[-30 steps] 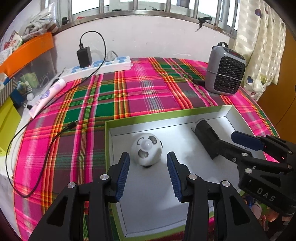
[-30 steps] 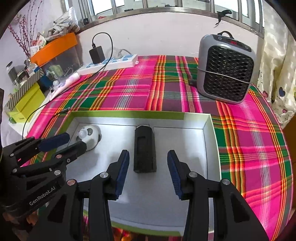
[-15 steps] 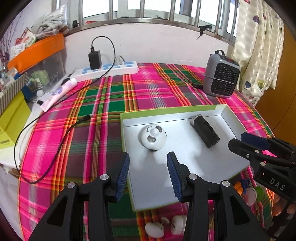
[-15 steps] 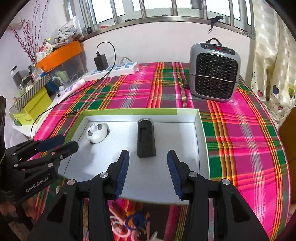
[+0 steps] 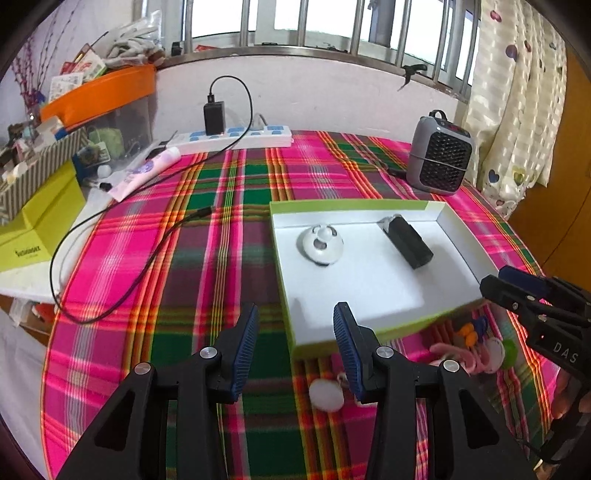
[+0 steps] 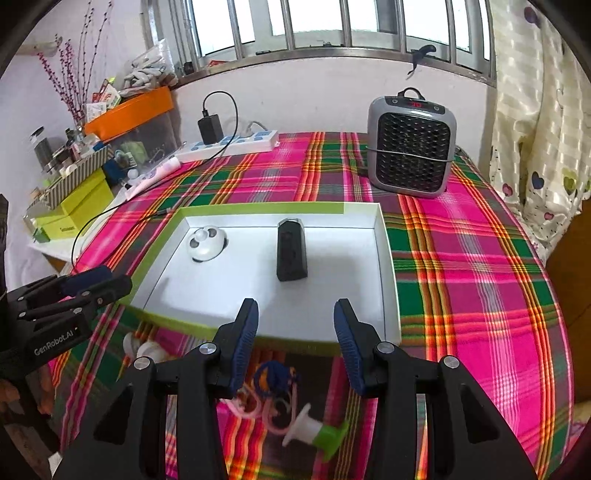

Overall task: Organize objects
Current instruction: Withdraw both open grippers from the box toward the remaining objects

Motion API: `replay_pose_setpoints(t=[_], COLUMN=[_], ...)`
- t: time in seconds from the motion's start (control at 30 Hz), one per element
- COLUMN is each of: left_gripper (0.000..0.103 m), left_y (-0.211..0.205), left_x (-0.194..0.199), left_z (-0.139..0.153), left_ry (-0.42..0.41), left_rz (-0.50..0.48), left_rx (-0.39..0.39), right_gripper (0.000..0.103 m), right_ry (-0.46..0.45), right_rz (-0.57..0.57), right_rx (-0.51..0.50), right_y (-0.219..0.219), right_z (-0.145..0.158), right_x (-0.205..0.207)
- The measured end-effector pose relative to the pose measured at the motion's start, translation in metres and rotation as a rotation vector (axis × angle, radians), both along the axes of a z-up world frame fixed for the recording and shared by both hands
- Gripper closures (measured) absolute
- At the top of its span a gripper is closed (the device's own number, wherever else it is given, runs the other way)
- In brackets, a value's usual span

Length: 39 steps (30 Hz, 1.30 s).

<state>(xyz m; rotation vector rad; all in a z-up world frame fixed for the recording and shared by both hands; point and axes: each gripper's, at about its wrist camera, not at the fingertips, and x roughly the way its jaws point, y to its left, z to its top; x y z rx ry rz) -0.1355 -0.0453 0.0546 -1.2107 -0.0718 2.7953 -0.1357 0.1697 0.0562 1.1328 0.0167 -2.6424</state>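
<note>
Green-and-white spool [image 6: 317, 432], right wrist view only

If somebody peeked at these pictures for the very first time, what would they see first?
Probably the bright pink-and-green plaid tablecloth covering the whole table. In its middle sits a shallow white box with a lime-green rim, holding a round white gadget on the left and a black rectangular device beside it. A grey space heater stands behind.

Bright daylight thru barred window [image 5: 332, 29] at far side, panes blown out white. White box [image 6: 388, 280] floor glares a bit; soft shadows under items. Strong fisheye bend + dark corners. Near small toys [image 6: 314, 432] blurry.
</note>
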Motion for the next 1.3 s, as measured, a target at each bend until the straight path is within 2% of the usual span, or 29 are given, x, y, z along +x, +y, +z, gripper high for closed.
replay_pose_setpoints(t=[0.27, 0.67, 1.3], left_gripper=[0.062, 0.062, 0.062], left_y=[-0.009, -0.014, -0.01], left_x=[0.023, 0.043, 0.043], left_z=[-0.007, -0.024, -0.041], left_ry=[0.004, -0.031, -0.073], left_rz=[0.01, 0.004, -0.013], left_rx=[0.046, 0.068, 0.084], right_gripper=[0.059, 0.059, 0.059], right_ry=[0.008, 0.009, -0.035], right_rz=[-0.017, -0.015, -0.008], right_rx=[0.001, 0.024, -0.015], right_y=[0.011, 0.024, 0.026], right_z=[-0.003, -0.016, -0.035], right_x=[0.024, 0.052, 0.053])
